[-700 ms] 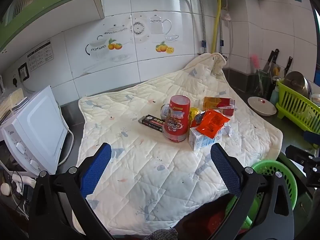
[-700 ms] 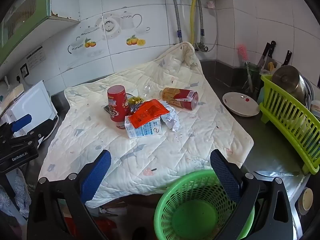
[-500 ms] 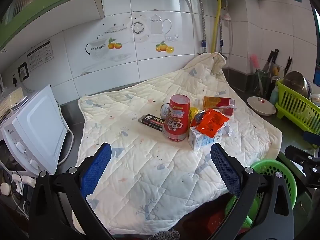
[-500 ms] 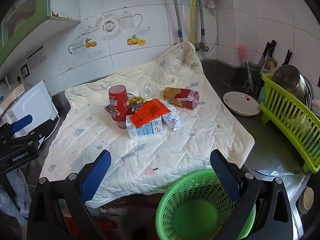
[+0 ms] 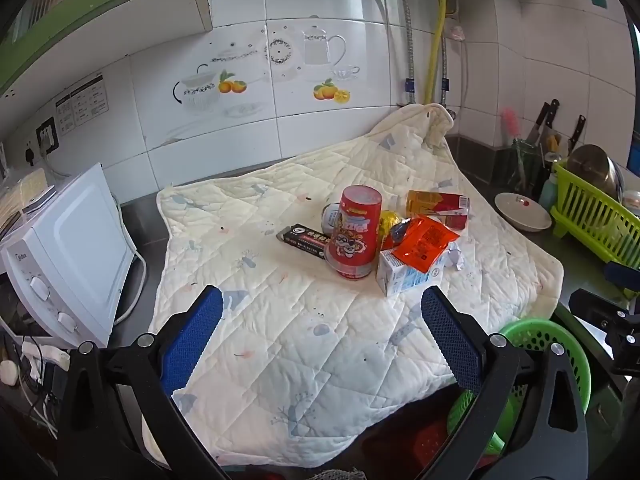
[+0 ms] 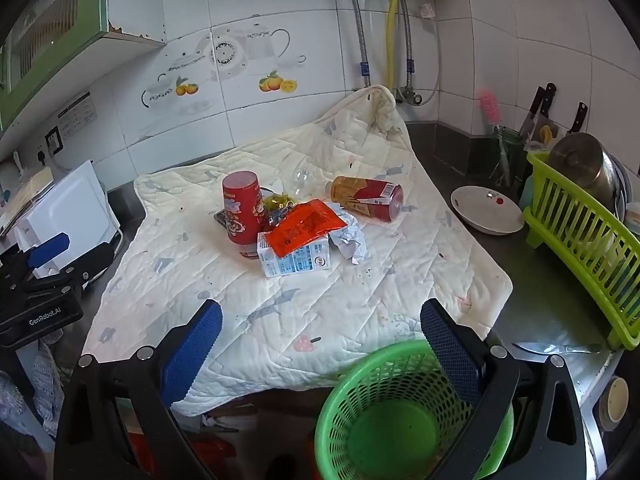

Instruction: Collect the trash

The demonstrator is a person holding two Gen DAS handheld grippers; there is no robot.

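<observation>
A heap of trash lies mid-quilt: an upturned red cup (image 5: pixel 356 236) (image 6: pixel 242 212), an orange wrapper (image 5: pixel 424 242) (image 6: pixel 306 230) on a white-blue carton (image 5: pixel 408 276) (image 6: pixel 294 258), a black bar pack (image 5: pixel 304 238), a red-gold bottle on its side (image 5: pixel 438 206) (image 6: pixel 366 198) and crumpled paper (image 6: pixel 352 242). A green mesh basket (image 6: pixel 396 412) (image 5: pixel 536 340) stands below the quilt's near edge. My left gripper (image 5: pixel 320 332) is open, short of the heap. My right gripper (image 6: pixel 320 344) is open above the basket.
A white microwave (image 5: pixel 64 256) sits left of the quilt (image 5: pixel 280 320). On the right are a white bowl (image 6: pixel 486 208), a green dish rack (image 6: pixel 584 232) with a steel pot, and knives by the wall. Pipes run down the tiled wall behind.
The right wrist view has shifted slightly: the basket and trash sit a little further right in frame. The left view is unchanged.
</observation>
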